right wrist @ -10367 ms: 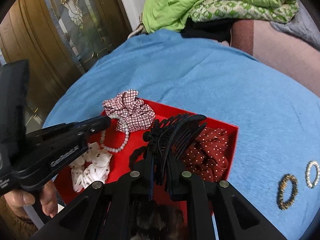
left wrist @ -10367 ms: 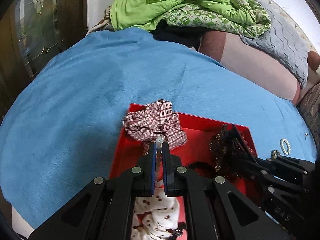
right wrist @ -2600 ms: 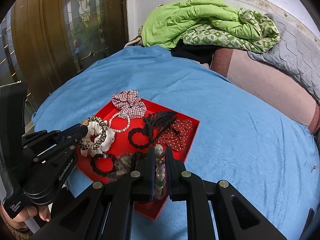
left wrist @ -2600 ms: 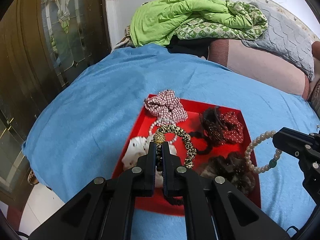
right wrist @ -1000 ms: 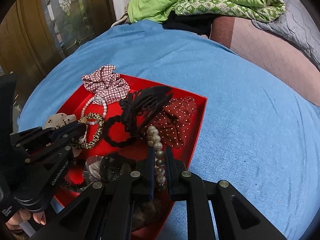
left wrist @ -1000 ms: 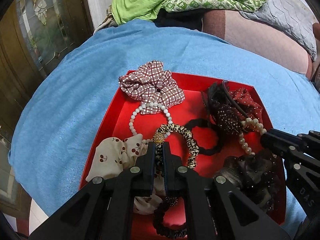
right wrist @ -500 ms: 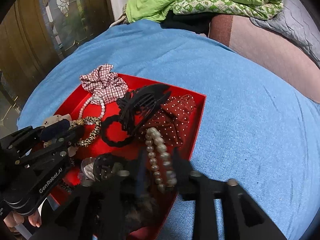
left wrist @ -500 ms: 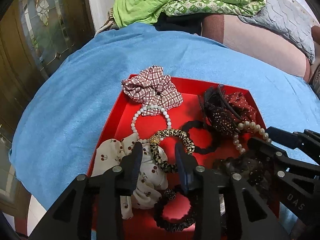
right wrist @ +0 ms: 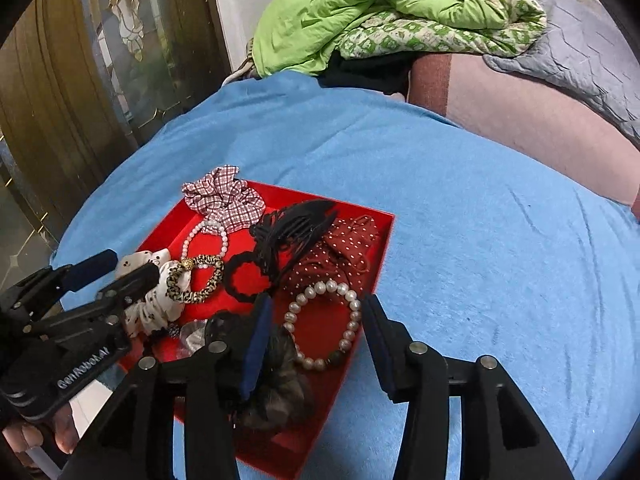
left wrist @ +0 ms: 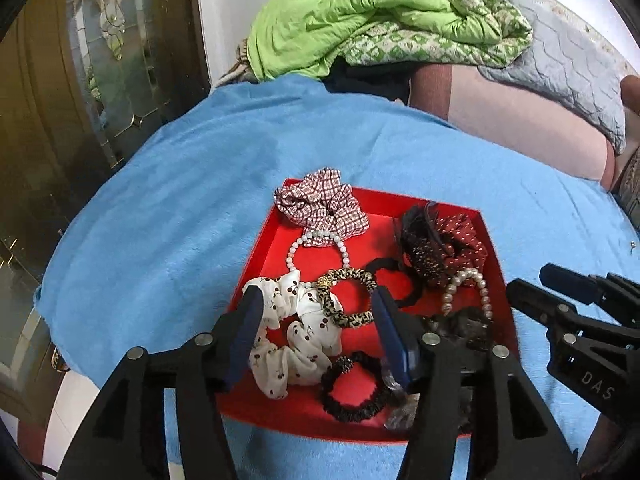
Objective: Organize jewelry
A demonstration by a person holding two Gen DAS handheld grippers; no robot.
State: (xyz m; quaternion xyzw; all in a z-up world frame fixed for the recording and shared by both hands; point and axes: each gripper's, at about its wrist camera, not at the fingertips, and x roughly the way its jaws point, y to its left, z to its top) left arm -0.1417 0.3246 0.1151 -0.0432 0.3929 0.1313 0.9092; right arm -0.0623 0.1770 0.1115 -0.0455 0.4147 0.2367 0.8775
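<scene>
A red tray [left wrist: 264, 248] [right wrist: 384, 240] lies on a blue blanket. In it lie a plaid scrunchie [left wrist: 324, 208], a white bead bracelet [left wrist: 294, 252], a leopard-print bracelet [left wrist: 348, 296] [right wrist: 196, 278], a cherry-print scrunchie [left wrist: 296, 340], a black hair claw [right wrist: 296, 228] on a red dotted scrunchie [right wrist: 340, 260], and a large pearl bracelet [right wrist: 324, 324] [left wrist: 466, 286]. My left gripper [left wrist: 316, 320] is open and empty above the leopard-print bracelet. My right gripper [right wrist: 316, 332] is open and empty above the pearl bracelet.
The blue blanket [left wrist: 168, 216] covers the bed. A green quilt pile [left wrist: 372, 20] and a grey quilted cover [left wrist: 568, 80] lie at the far end. A glazed wooden door [left wrist: 80, 80] stands at the left, past the bed's edge.
Both grippers have opened fully and pulled back and up. The leopard-print bracelet and the pearl bracelet, held a second ago, now lie loose in the tray.
</scene>
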